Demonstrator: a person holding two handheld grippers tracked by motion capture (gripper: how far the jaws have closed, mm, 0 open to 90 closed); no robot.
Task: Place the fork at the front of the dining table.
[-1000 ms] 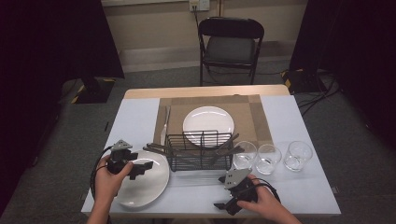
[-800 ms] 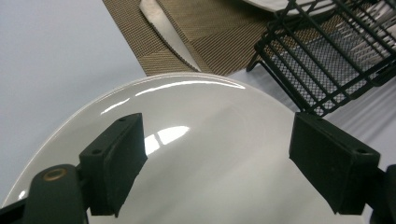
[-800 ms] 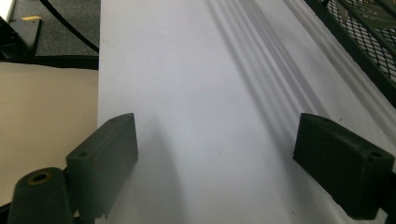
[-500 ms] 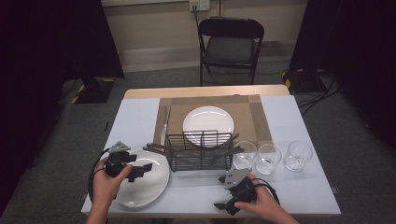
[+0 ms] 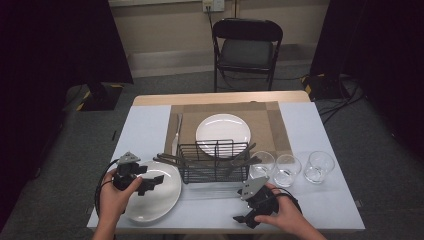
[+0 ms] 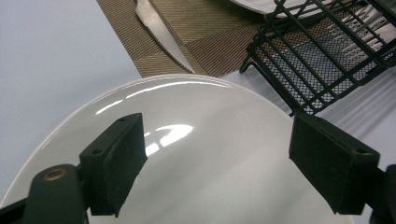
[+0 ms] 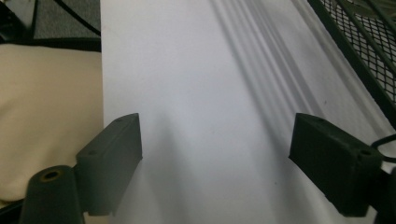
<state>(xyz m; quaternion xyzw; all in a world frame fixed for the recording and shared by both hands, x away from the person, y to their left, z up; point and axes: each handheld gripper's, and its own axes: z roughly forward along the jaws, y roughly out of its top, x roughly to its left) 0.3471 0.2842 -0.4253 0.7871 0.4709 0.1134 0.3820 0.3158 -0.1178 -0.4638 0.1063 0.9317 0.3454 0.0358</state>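
My left gripper [image 6: 215, 168] hangs with fingers wide and empty over the near plate [image 6: 201, 140]; right gripper [image 7: 219, 163], equally spread, sits over bare table [image 7: 210, 93].

Dim room, grey carpet
A black folding chair [image 5: 247, 52] stands beyond the tabletop [image 5: 145, 125]; dark curtains [image 5: 55, 45] hang left and right; pale wall [image 5: 165, 25] behind.

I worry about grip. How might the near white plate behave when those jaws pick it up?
The near plate shows glossy highlights, so it is probably slippery. It looks like rigid ceramic, likely breakable if dropped. It lies flat, so the open left gripper probably must take its rim.
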